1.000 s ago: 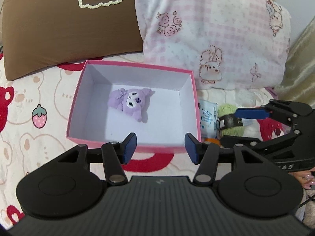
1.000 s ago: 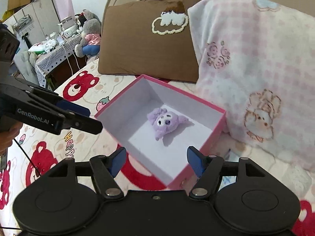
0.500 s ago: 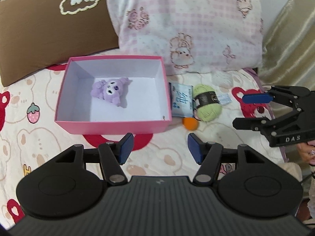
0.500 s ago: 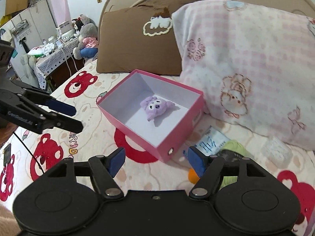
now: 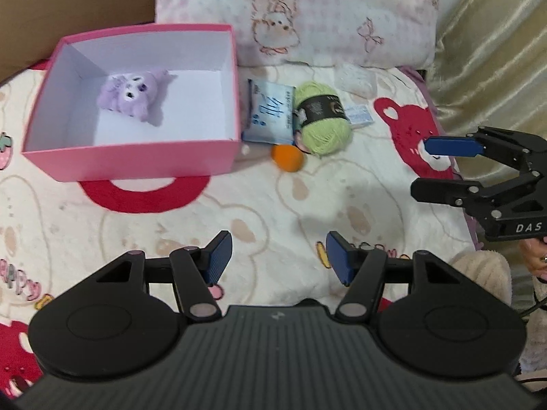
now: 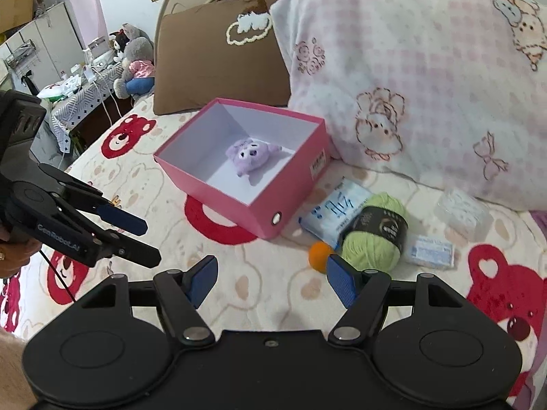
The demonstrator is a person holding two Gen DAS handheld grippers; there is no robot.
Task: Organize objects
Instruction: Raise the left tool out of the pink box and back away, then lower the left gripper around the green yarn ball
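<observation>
A pink box (image 5: 136,157) (image 6: 290,201) sits on the bed with a purple plush toy (image 5: 131,94) (image 6: 249,155) inside. To its right lie a blue tissue pack (image 5: 270,116) (image 6: 333,210), a green yarn ball (image 5: 323,119) (image 6: 374,234), an orange ball (image 5: 288,158) (image 6: 319,254) and a small blue-white packet (image 5: 359,114) (image 6: 431,251). My left gripper (image 5: 278,258) (image 6: 136,239) is open and empty, in front of the box. My right gripper (image 6: 271,278) (image 5: 430,164) is open and empty, near the yarn.
A pink-checked pillow (image 6: 410,78) and a brown pillow (image 6: 218,54) stand behind the box. A clear plastic pack (image 6: 463,213) lies at the pillow's foot. A gold curtain (image 5: 492,51) hangs at right. A cluttered table with stuffed toys (image 6: 133,65) stands beyond the bed.
Both grippers have pulled back from the box and shifted right. The yarn, tissue pack and orange ball have come into fuller view. Both stay open and empty.
</observation>
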